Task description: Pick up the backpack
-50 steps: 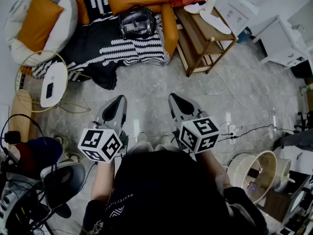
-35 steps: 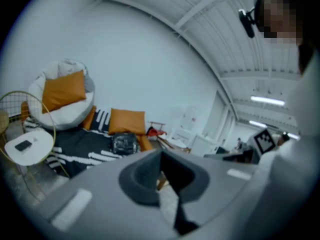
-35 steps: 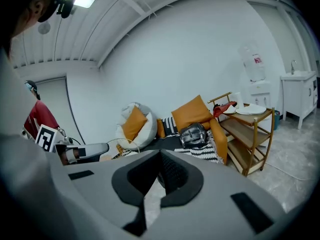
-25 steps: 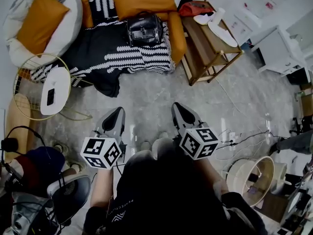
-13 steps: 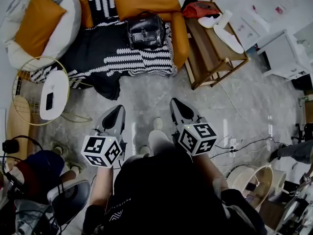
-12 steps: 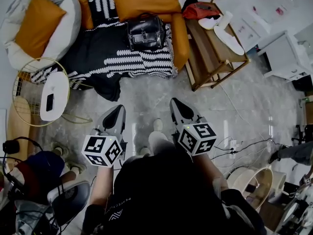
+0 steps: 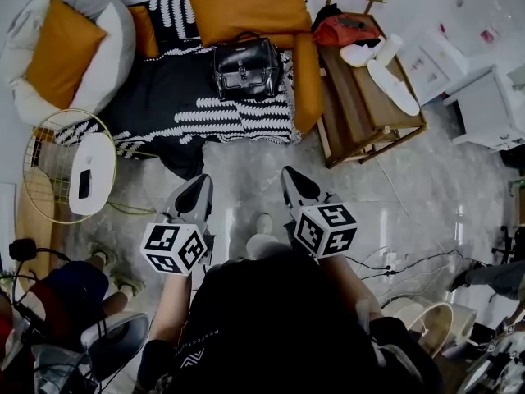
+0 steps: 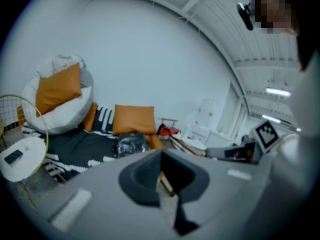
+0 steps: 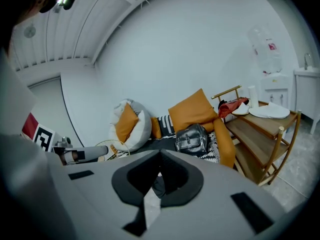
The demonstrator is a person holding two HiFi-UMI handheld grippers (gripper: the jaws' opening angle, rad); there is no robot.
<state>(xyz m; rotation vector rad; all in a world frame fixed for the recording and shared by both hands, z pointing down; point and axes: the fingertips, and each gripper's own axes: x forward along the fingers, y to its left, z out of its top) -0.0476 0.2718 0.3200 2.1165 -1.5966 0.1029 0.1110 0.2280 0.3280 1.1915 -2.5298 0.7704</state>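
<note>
A shiny black backpack (image 7: pixel 247 66) stands on the low sofa's black-and-white blanket (image 7: pixel 197 105), leaning against an orange cushion (image 7: pixel 246 5). It shows again in the left gripper view (image 8: pixel 131 144) and the right gripper view (image 9: pixel 192 137), well ahead of the jaws. My left gripper (image 7: pixel 197 190) and right gripper (image 7: pixel 292 180) hover side by side over the grey floor, short of the sofa's front edge. Both are shut and hold nothing.
A wooden shelf rack (image 7: pixel 367 97) with white slippers and a red bag stands right of the sofa. A beanbag (image 7: pixel 70 43) and a wire side table (image 7: pixel 78 167) sit at the left. Cables (image 7: pixel 402 261) trail on the floor at the right. A seated person's legs (image 7: pixel 90 273) are at lower left.
Both grippers have travelled forward across the floor toward the sofa; the backpack now sits closer and lower in the head view. Their jaws stayed shut.
</note>
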